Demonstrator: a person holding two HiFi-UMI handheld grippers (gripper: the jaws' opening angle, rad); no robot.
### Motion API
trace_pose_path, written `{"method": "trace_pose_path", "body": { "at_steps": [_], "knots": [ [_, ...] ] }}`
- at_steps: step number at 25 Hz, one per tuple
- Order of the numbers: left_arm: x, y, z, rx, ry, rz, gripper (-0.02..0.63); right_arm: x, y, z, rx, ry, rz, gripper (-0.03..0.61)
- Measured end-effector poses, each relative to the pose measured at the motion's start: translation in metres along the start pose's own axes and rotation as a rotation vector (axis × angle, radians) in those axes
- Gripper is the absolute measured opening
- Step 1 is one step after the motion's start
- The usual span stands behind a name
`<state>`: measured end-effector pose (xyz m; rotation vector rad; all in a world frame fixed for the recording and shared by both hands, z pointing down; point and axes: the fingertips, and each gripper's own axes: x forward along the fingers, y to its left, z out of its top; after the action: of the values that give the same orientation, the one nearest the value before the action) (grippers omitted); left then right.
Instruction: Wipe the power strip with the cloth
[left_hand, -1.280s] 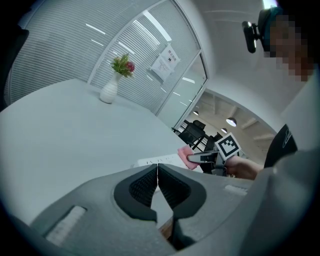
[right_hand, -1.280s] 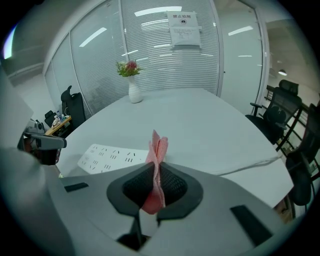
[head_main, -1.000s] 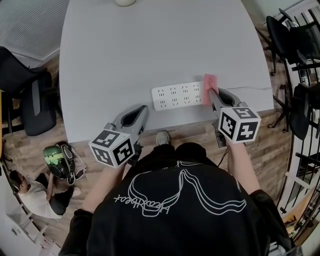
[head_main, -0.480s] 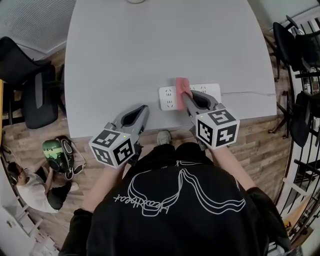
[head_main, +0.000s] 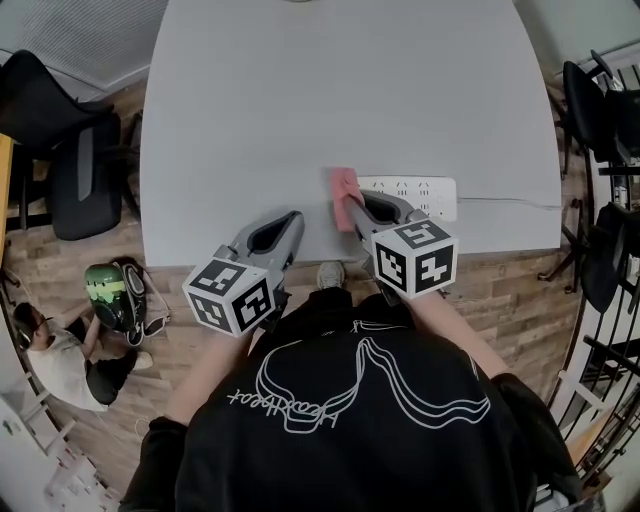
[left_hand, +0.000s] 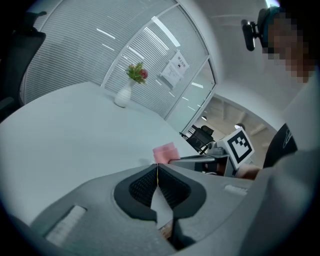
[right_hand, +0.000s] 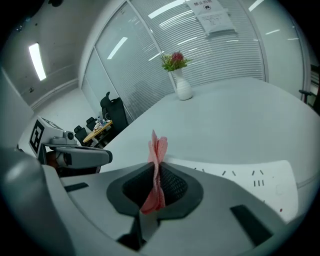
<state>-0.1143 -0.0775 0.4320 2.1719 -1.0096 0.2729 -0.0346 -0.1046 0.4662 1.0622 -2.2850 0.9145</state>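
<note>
A white power strip lies near the table's front edge, its cable running off to the right. My right gripper is shut on a pink cloth, which sits at the strip's left end. In the right gripper view the folded cloth stands up between the jaws, and the strip stretches to the right behind it. My left gripper rests at the table's front edge left of the cloth, jaws closed on nothing. From the left gripper view the cloth shows just beyond the closed jaws.
The grey table spreads wide beyond the strip. A white vase with flowers stands at its far side. Black chairs stand left and right of the table. A person crouches on the wooden floor at lower left.
My right gripper has swept the pink cloth leftward along the power strip, from its right end to its left end. The left gripper has stayed put.
</note>
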Motion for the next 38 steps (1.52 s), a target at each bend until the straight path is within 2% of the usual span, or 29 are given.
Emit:
{"method": "trace_pose_path", "body": {
  "at_steps": [18,38],
  "knots": [
    [-0.001,0.007,0.000,-0.027,-0.006,-0.020,0.014,0.013,-0.001,-0.006,-0.081,0.074,-0.074,0.037],
    [0.007,-0.003,-0.010,-0.024,0.030,-0.050,0.014,-0.023,-0.046,-0.017,-0.063,0.084,-0.142,0.037]
  ]
}}
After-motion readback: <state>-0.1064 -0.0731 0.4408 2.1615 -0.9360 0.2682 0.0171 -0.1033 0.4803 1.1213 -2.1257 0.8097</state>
